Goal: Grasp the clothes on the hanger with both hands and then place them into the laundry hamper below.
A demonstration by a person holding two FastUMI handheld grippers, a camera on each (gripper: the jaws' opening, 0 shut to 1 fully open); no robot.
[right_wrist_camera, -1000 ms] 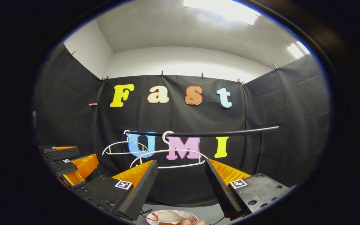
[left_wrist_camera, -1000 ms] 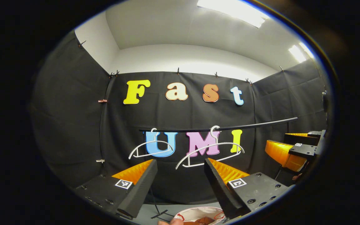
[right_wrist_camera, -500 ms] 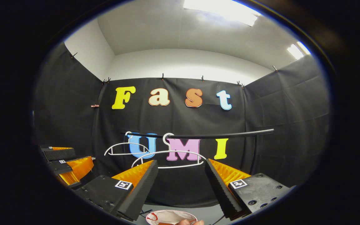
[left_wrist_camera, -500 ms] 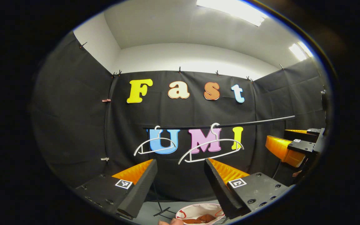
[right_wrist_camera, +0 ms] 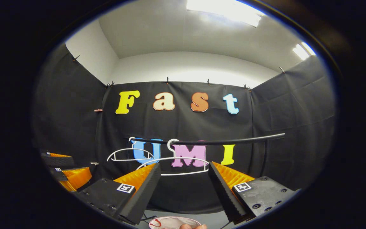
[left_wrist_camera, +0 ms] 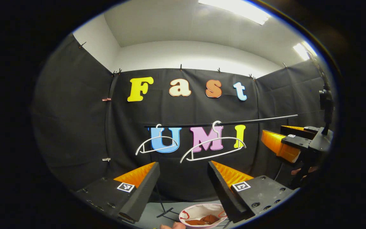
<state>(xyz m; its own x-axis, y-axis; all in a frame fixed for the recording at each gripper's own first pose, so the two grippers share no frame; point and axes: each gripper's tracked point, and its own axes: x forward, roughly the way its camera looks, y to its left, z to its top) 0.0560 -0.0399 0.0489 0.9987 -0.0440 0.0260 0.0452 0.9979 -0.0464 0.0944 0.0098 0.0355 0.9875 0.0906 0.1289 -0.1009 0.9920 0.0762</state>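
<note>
Rumpled brown clothes (left_wrist_camera: pixel 203 220) lie inside the white, red-trimmed hamper (left_wrist_camera: pixel 189 212).

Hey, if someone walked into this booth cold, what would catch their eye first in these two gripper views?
Two bare white hangers hang side by side on the black rail across the back wall. Below, at the bottom edge of the left gripper view, the white laundry hamper holds a brownish garment. The left gripper and the right gripper both stand open in the foreground.

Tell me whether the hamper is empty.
Not empty. In the left gripper view the hamper holds crumpled brown clothes, and both hangers hang bare.
</note>
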